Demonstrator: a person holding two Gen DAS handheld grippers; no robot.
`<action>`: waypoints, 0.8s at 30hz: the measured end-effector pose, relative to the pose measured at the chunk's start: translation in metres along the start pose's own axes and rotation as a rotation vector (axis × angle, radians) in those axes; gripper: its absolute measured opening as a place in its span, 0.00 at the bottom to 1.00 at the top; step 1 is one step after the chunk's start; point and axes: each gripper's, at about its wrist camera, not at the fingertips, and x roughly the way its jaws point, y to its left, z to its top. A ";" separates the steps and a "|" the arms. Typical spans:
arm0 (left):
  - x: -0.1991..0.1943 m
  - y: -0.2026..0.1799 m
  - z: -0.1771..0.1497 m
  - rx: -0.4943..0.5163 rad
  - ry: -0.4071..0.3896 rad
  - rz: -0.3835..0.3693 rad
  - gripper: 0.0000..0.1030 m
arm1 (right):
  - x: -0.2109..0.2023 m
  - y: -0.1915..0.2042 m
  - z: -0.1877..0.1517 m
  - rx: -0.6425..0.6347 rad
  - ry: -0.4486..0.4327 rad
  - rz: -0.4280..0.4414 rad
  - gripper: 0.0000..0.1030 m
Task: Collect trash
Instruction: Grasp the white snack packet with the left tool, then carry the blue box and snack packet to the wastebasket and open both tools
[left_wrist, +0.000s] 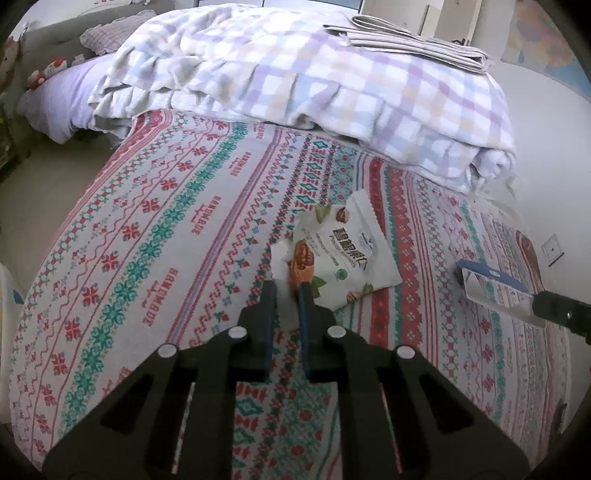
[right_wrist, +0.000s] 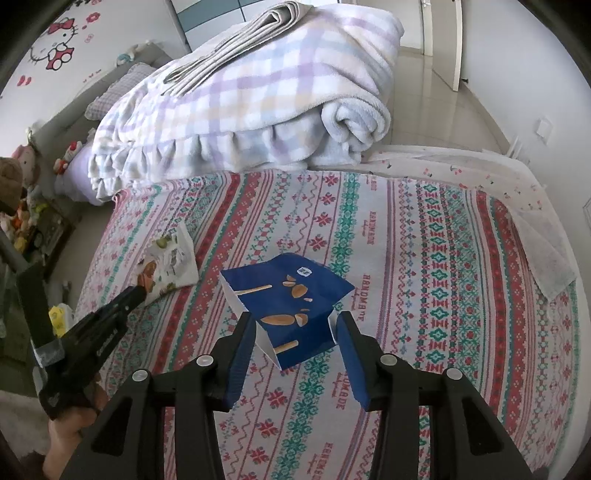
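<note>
A white snack bag (left_wrist: 341, 251) printed with pecans lies on the patterned bedspread (left_wrist: 166, 240). My left gripper (left_wrist: 290, 288) is shut on its near corner; the same bag (right_wrist: 168, 264) shows in the right wrist view with the left gripper's tip (right_wrist: 138, 291) on it. A blue snack box (right_wrist: 295, 314) lies flat mid-bed. My right gripper (right_wrist: 297, 326) is open, its fingers either side of the box's near end; I cannot tell whether they touch it. The box (left_wrist: 491, 288) also shows in the left wrist view.
A folded checked blanket (right_wrist: 258, 92) with a folded striped cloth (right_wrist: 236, 40) on top lies at the far end of the bed. Pillows and plush toys (right_wrist: 26, 173) are at the far left. A white towel (right_wrist: 546, 243) drapes the bed's right edge.
</note>
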 end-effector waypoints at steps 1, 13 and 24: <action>-0.002 0.000 -0.001 0.002 0.000 -0.001 0.12 | -0.001 0.000 0.000 0.001 -0.003 0.000 0.43; -0.045 0.011 -0.004 0.025 -0.022 0.015 0.11 | -0.021 0.011 -0.004 -0.015 -0.027 0.019 0.14; -0.076 0.031 -0.003 0.006 -0.025 0.032 0.10 | -0.026 0.007 -0.010 0.020 -0.027 0.047 0.37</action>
